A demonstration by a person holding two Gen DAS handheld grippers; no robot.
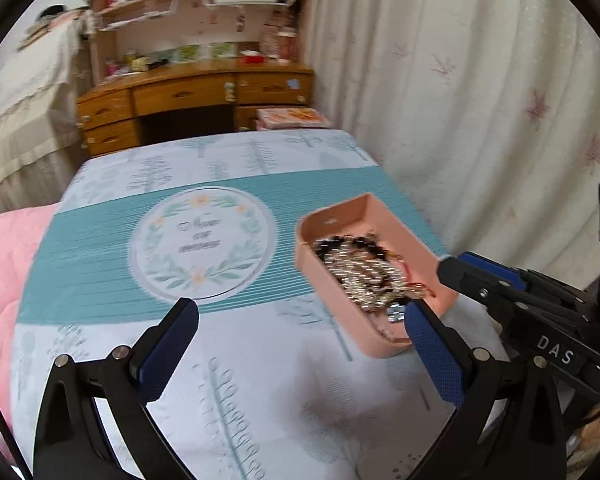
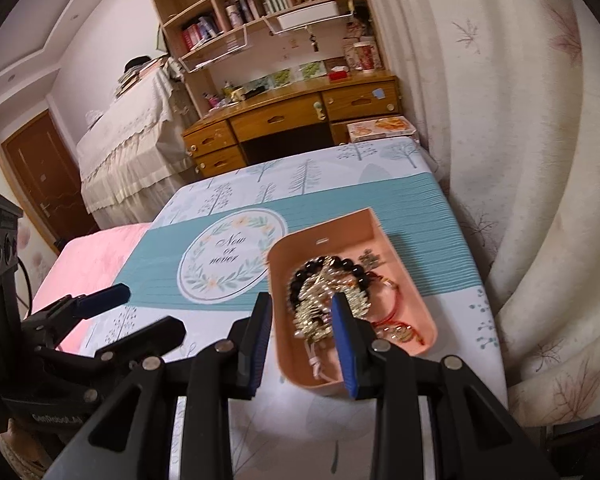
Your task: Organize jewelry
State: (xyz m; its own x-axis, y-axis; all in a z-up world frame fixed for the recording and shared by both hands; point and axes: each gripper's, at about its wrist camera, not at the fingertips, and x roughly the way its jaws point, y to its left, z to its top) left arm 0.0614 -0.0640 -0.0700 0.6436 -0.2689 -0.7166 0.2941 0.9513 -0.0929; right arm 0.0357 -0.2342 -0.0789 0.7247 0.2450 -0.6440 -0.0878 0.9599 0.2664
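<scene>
A pink tray (image 1: 392, 220) (image 2: 324, 236) sits on the right part of the cloth-covered table (image 1: 228, 360). It holds a tangle of jewelry (image 1: 364, 272) (image 2: 328, 296): a black bead bracelet (image 2: 342, 266), gold chains and a red cord bracelet (image 2: 392, 312). My left gripper (image 1: 302, 320) is open and empty, over the table just left of the tray's near end. My right gripper (image 2: 302, 312) is open, its fingers straddling the tray's left wall above the jewelry; whether it touches is unclear. It shows at the tray's right rim in the left wrist view (image 1: 460, 268).
The table cloth has a round printed emblem (image 1: 204, 240) (image 2: 232, 260) left of the tray. A pink blanket (image 1: 4, 264) lies left of the table. A curtain (image 1: 480, 100) hangs close on the right. A wooden desk (image 1: 196, 96) with shelves stands behind.
</scene>
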